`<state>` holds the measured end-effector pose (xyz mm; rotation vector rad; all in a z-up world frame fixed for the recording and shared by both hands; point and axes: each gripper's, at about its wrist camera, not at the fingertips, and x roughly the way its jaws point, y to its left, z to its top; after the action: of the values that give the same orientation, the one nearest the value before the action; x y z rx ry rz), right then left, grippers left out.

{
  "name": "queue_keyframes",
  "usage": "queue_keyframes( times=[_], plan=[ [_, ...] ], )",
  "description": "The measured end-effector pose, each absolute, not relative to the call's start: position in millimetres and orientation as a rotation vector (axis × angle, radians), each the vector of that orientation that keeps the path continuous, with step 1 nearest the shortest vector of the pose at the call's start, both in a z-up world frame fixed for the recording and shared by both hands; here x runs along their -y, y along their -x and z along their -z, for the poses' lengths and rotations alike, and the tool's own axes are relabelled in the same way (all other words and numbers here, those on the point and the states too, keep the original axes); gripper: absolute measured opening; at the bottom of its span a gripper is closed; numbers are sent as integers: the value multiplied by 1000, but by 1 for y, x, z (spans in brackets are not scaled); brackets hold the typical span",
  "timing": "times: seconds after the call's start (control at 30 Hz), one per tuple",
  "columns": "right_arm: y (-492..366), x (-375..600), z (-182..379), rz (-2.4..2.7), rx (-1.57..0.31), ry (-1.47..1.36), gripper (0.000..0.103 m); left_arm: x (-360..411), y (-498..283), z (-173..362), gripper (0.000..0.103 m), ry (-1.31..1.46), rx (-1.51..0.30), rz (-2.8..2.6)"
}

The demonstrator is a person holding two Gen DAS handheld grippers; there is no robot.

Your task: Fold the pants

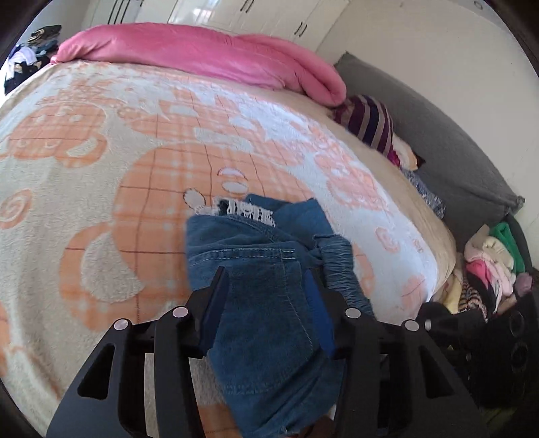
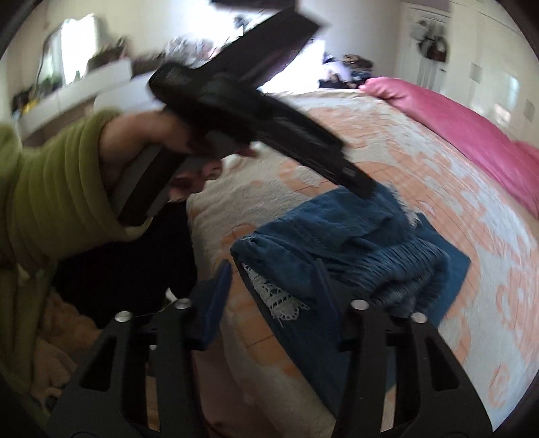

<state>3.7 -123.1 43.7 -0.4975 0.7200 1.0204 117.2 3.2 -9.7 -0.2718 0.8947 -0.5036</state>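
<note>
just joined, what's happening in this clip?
A person with a handheld gripper in each hand is folding blue denim pants on a bed covered by an orange-and-cream blanket. The left gripper has denim between its fingers, which look fairly wide apart. The right gripper is open at the bunched waistband. The pants are still crumpled, not a finished fold.

A home bedroom; bed (image 1: 101, 168), pink duvet (image 1: 202, 54), wardrobe doors (image 1: 269, 17).

Soft daylight, left-wrist view sharp; right-wrist view motion-blurred (window (image 2: 79, 47) blown out); fisheye bends edges.
</note>
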Motion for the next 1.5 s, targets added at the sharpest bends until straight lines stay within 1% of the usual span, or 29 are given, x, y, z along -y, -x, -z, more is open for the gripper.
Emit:
queue_keyframes(
  times=[0.03,0.1,0.17,0.2,0.3,0.4,0.53,0.6,0.67,0.7,0.73,0.8,0.87,0.93,1.0,1.07,1.2,1.33,1.5],
  plan=[
    [-6,116,-40,-1020,-727,537,26,-1,-121,14,45,269,-908,512],
    [-11,108,-34,-999,-720,596,24,2,-125,19,45,260,-923,515],
    [-16,100,-24,-999,-726,646,15,3,-129,26,45,259,-941,514],
    [-18,99,-22,-1019,-740,638,2,4,-132,29,45,262,-949,512],
    [-15,109,-27,-1098,-785,576,0,3,-136,36,45,268,-959,513],
    [-6,122,-30,-1142,-801,535,0,3,-136,38,45,274,-955,519],
    [-8,130,-3,-1111,-878,469,0,0,-134,41,47,303,-934,525],
    [-8,134,-1,-1115,-882,440,0,-1,-130,39,47,308,-926,522],
    [-8,138,-12,-1133,-887,418,6,1,-122,35,47,276,-911,513],
    [-8,142,-20,-1145,-880,398,10,2,-118,32,48,258,-904,508],
    [-10,148,-32,-1165,-865,363,13,3,-115,30,50,250,-897,508],
    [-13,166,-52,-1175,-815,311,13,4,-107,27,51,232,-884,507],
    [-26,184,-76,-1131,-760,255,16,6,-98,27,51,221,-879,508],
    [-48,197,-95,-1044,-722,207,23,8,-89,26,51,217,-876,510],
    [-77,203,-104,-957,-721,206,27,12,-81,25,51,215,-876,525],
    [-110,197,-102,-888,-772,209,27,19,-72,27,51,189,-891,537],
    [-163,165,-74,-856,-906,252,27,29,-60,31,58,141,-894,535],
    [-172,138,-44,-878,-1001,290,27,30,-55,32,58,129,-896,528],
    [-170,125,-22,-921,-1078,320,29,29,-56,33,58,131,-895,530]
  ],
)
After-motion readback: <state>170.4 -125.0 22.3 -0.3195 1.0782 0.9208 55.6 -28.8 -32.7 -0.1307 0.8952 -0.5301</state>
